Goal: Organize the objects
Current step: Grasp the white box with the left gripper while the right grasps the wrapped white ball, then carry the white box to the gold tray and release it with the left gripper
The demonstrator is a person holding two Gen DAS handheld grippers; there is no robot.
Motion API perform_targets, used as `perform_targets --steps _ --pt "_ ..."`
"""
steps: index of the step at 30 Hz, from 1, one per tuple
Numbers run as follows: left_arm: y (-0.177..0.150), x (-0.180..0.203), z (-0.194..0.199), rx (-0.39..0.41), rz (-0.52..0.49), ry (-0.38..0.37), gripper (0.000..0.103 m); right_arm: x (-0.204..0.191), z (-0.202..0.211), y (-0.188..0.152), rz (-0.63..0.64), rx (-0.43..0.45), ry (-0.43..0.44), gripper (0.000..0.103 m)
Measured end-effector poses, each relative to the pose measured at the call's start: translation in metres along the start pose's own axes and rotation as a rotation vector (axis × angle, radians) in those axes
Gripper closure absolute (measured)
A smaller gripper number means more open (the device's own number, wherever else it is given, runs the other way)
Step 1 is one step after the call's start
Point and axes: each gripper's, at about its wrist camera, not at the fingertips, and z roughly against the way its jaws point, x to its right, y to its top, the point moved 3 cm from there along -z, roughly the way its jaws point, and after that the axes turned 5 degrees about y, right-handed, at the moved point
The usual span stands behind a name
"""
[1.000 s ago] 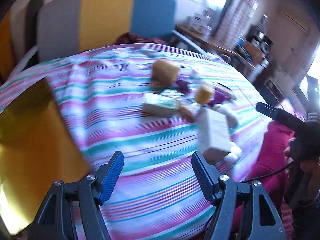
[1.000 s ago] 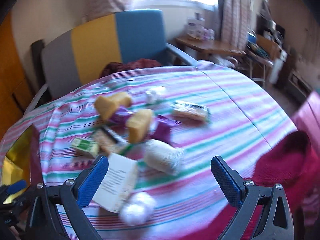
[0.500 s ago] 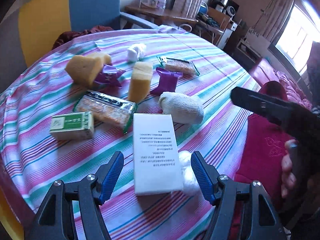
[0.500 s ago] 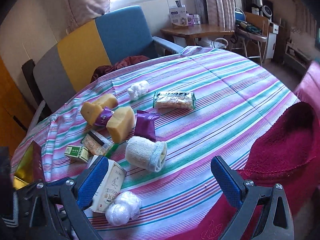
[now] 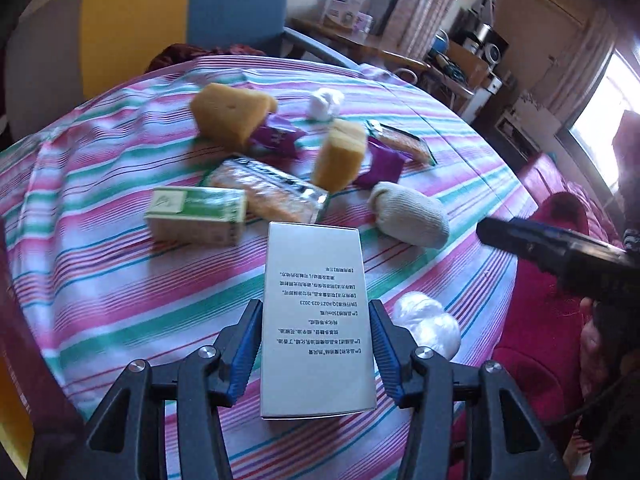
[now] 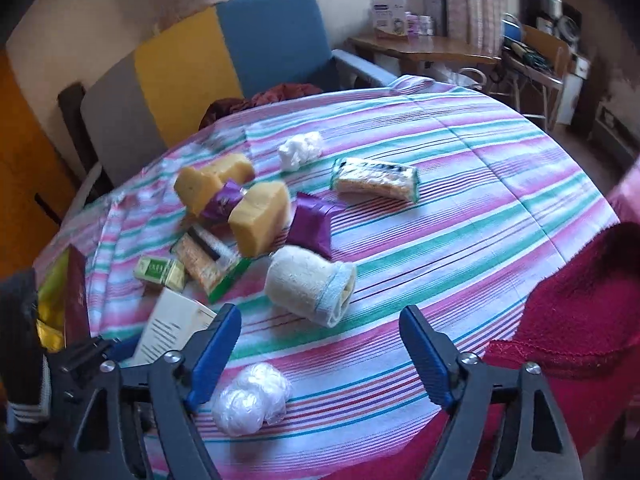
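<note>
A smooth, matt white cardboard box (image 5: pixel 318 320) lies between ribbed blue plastic fingers (image 5: pixel 245 347). Past the fingertips: a soft striped cotton tablecloth (image 5: pixel 120 280), porous yellow sponge blocks (image 5: pixel 340 156), glossy foil snack wrappers (image 5: pixel 276 188) and a knitted cream sock roll (image 6: pixel 308 284); beside the fingers, crinkly clear plastic film (image 6: pixel 252 398)

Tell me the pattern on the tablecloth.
The tablecloth has pink, teal and white stripes, clearest in the right wrist view.

1. Chair (image 6: pixel 224 64), grey, yellow and blue panels, upper left, behind the table.
2. Dark red cloth (image 6: pixel 280 94) on its seat.
3. Wooden desk (image 6: pixel 424 50), upper right, bearing a box (image 6: pixel 386 12).
4. Red blanket (image 6: pixel 580 312), lower right.
</note>
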Motion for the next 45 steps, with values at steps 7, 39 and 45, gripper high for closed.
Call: perform_targets --steps 7,39,45 --pt "-0.010 -0.029 0.030 0.057 0.060 0.031 0.051 -0.046 -0.039 -0.026 0.144 -0.277 0.005 0.025" --pt "-0.076 -0.368 0.155 0.170 0.688 0.472 0.051 -0.121 -0.071 -0.053 0.484 -0.157 -0.115 0.067" --pt "-0.078 -0.402 0.136 0.122 0.747 0.539 0.050 -0.123 -0.075 -0.054 0.483 -0.152 -0.096 0.067"
